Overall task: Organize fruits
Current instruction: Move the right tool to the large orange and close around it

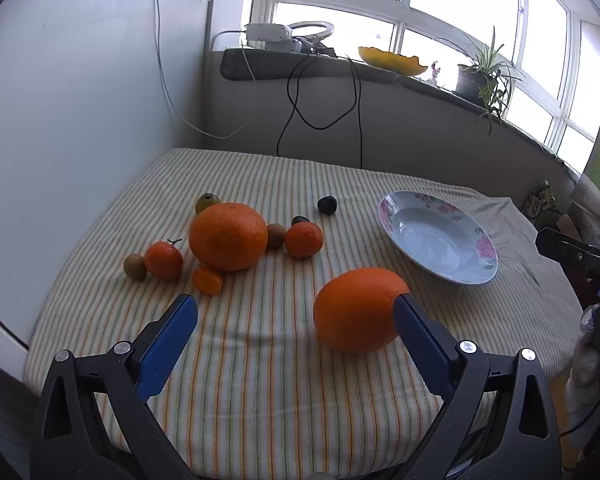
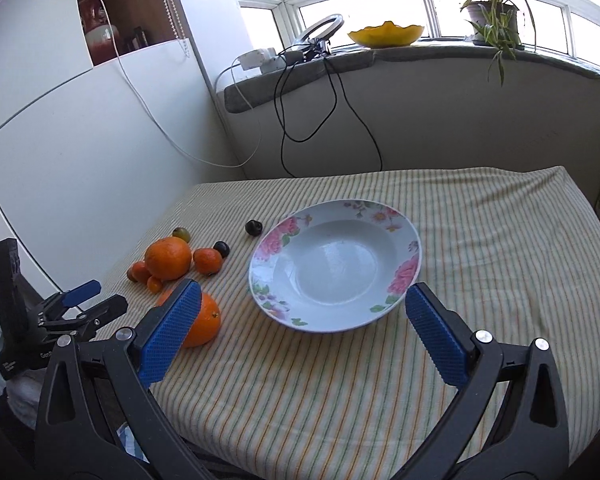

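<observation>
From the left wrist view, the left gripper (image 1: 296, 312) hangs over the striped cloth (image 1: 260, 380) on the tabletop with its blue pads spread wide and nothing between them. A large orange (image 1: 356, 310) lies just ahead; the right-hand pad cuts off its edge, so whether pad and fruit touch is hard to say. Farther back sits a cluster: a bigger orange (image 1: 228, 236), three small mandarins, two brownish fruits and a yellow-green one half hidden behind the big orange. A dark fruit (image 1: 327, 204) lies apart, and another is mostly hidden behind the mandarin (image 1: 304, 239). The flowered plate (image 1: 480, 240) stands empty to the right. At the right edge only a dark part of the other tool shows.

From the right wrist view, the right gripper (image 2: 304, 304) has its pads well apart, holding nothing, with the plate's (image 2: 268, 252) near rim between the tips. The left pad covers much of the near orange (image 2: 206, 322). The fruit cluster (image 2: 168, 258) lies beyond, small and hard to sort. The left gripper (image 2: 86, 292) shows at the left edge, partly cut off. Behind, a windowsill (image 2: 420, 54) carries a yellow bowl, a potted plant and cables under bright windows.
</observation>
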The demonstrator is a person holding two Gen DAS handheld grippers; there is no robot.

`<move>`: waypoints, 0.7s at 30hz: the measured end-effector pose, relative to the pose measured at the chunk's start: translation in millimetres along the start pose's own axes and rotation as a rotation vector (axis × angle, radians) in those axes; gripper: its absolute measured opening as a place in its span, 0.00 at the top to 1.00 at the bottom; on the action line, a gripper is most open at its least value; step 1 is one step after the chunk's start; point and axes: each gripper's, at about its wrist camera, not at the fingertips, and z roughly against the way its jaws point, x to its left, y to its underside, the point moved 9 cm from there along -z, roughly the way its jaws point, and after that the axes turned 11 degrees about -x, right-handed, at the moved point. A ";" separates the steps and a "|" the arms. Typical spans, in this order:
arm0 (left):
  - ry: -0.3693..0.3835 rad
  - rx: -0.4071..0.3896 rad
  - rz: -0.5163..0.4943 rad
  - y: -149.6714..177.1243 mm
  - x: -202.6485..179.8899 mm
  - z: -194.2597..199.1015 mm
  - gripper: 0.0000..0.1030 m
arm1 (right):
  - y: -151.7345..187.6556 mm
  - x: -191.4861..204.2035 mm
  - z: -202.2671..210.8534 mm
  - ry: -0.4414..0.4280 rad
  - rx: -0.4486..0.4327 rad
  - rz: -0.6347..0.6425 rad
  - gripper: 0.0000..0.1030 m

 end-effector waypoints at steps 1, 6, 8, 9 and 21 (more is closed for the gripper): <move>0.005 0.006 0.001 3.4 -0.7 -0.2 0.06 | 3.5 4.0 -2.8 -0.019 0.016 -0.006 0.00; 0.056 0.035 0.005 17.0 -7.2 -3.0 0.09 | 22.4 26.9 -21.9 -0.123 0.108 -0.049 0.00; 0.075 0.048 0.002 22.6 -11.4 -4.5 0.11 | 28.9 35.9 -30.0 -0.140 0.133 -0.045 0.00; 0.083 0.055 0.002 24.7 -13.6 -5.2 0.12 | 32.2 39.5 -33.0 -0.142 0.143 -0.039 0.00; 0.153 0.076 -0.010 31.5 -30.1 -18.7 0.21 | 70.6 72.3 -69.0 -0.236 0.281 -0.043 0.00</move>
